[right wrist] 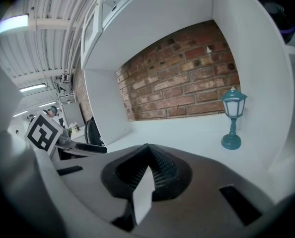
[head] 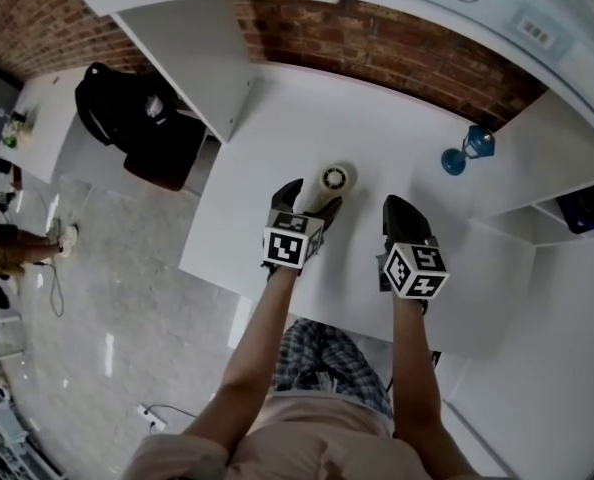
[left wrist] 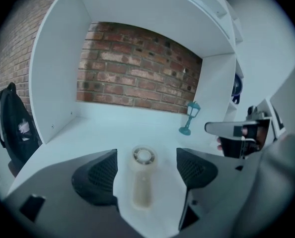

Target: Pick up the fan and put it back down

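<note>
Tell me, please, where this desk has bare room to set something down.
Bare: the desk strip between brick wall and fan, left of the teal lantern, and beside the white partition. Crowded: front middle, where the left gripper straddles the fan, right gripper alongside.

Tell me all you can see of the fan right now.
The fan is a small cream handheld one, plastic by its look: a round grilled head and a straight handle. It lies flat on the white table, head toward the brick wall, handle toward the left gripper, whose open jaws flank it without touching.
</note>
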Available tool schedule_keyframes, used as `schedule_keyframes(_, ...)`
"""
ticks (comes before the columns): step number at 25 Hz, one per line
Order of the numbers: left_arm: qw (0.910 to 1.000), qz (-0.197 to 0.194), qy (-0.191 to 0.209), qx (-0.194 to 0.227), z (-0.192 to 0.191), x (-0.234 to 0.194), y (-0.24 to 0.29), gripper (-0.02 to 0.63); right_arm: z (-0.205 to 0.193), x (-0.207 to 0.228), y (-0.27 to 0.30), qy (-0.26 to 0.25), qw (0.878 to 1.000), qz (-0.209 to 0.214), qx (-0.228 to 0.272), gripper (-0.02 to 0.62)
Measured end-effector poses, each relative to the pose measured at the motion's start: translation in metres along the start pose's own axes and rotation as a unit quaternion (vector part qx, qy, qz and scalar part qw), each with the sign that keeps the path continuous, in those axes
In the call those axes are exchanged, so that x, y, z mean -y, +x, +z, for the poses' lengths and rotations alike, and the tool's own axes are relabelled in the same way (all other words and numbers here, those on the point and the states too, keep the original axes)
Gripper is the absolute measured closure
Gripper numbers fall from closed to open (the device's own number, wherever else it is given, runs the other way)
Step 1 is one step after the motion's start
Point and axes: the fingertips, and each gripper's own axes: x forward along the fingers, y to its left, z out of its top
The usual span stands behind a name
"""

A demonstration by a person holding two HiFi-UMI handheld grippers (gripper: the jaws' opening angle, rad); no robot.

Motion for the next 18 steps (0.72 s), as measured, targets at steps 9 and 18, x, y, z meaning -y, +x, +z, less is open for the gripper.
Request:
schedule_keyframes(9,0.9938,-0.018,0.003,0.109,0.070,0.028,-0.077,0.438,0.042,-0.016,-0.054,-0.020,0.999,-0.008,0.050,0.583)
schedule_keyframes(18,0.9782,-0.016,0.052,0.201,0.116,0.062,-0.153,0.560,0.092,-0.033,-0.122,-0.056,0.991,-0.018,0.123,0.582)
